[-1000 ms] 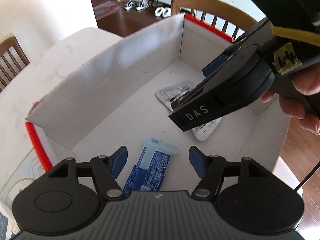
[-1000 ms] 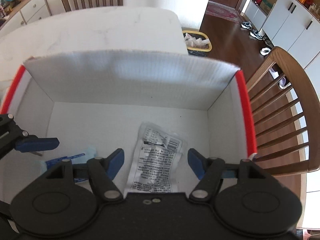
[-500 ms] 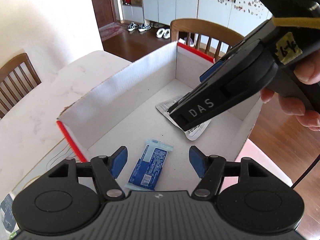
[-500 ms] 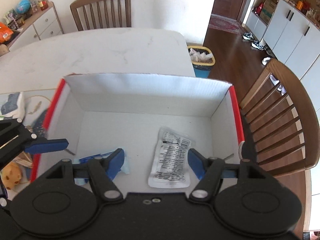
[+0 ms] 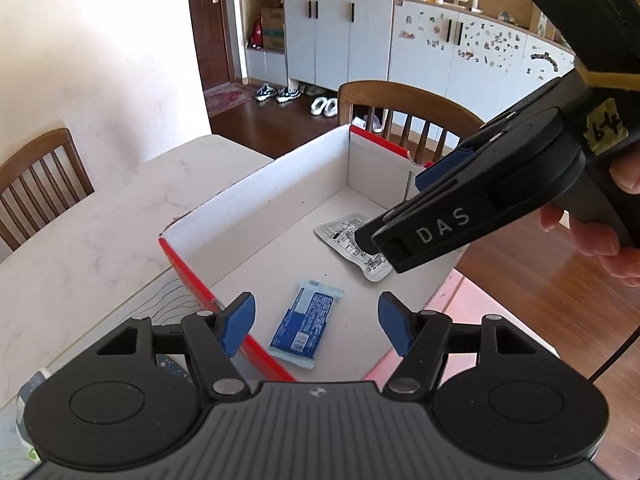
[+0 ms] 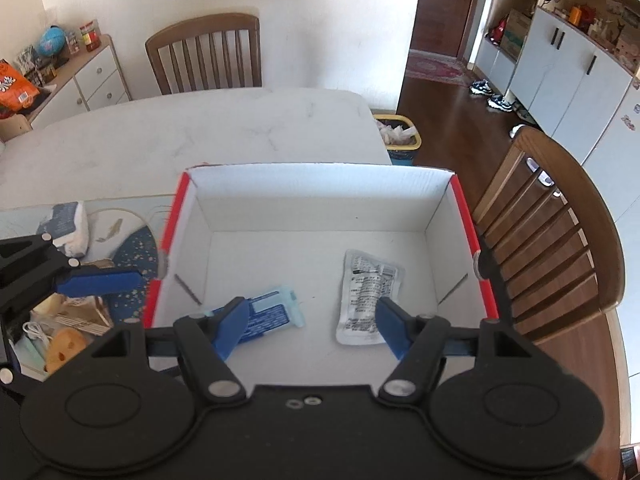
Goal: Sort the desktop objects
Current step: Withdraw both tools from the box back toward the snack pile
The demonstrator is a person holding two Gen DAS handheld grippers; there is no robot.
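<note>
A: Where do the sorted things lie?

B: In the box [image 6: 320, 200], white inside with red rims, on the table [image 6: 200, 132]. A blue packet [image 6: 272, 314] lies flat on its floor toward the left, and a white pouch [image 6: 366, 292] with black print lies flat toward the right, the two well apart.

A: And the left gripper [image 5: 316, 322]?

B: Its blue fingers [image 5: 240, 318] are spread wide with nothing between them. In its own view it hangs over the near left part of the box, with the blue packet [image 5: 306, 324] showing below the gap.

A: The right gripper [image 6: 310, 326]?

B: Fingers spread too, holding nothing. It hangs over the near edge of the box. From the left wrist view its body [image 5: 480, 200], marked DAS, covers part of the pouch [image 5: 352, 240], and the person's hand [image 5: 592, 224] grips its handle.

A: What sits outside the box?

B: To its left, a patterned mat [image 6: 132, 248] carries a white-and-blue pack [image 6: 66, 224], a brown carton [image 6: 76, 312] and a yellow toy [image 6: 64, 346]. Wooden chairs [image 6: 208, 56] stand around the table, and a yellow bin [image 6: 398, 136] stands on the floor beyond it
</note>
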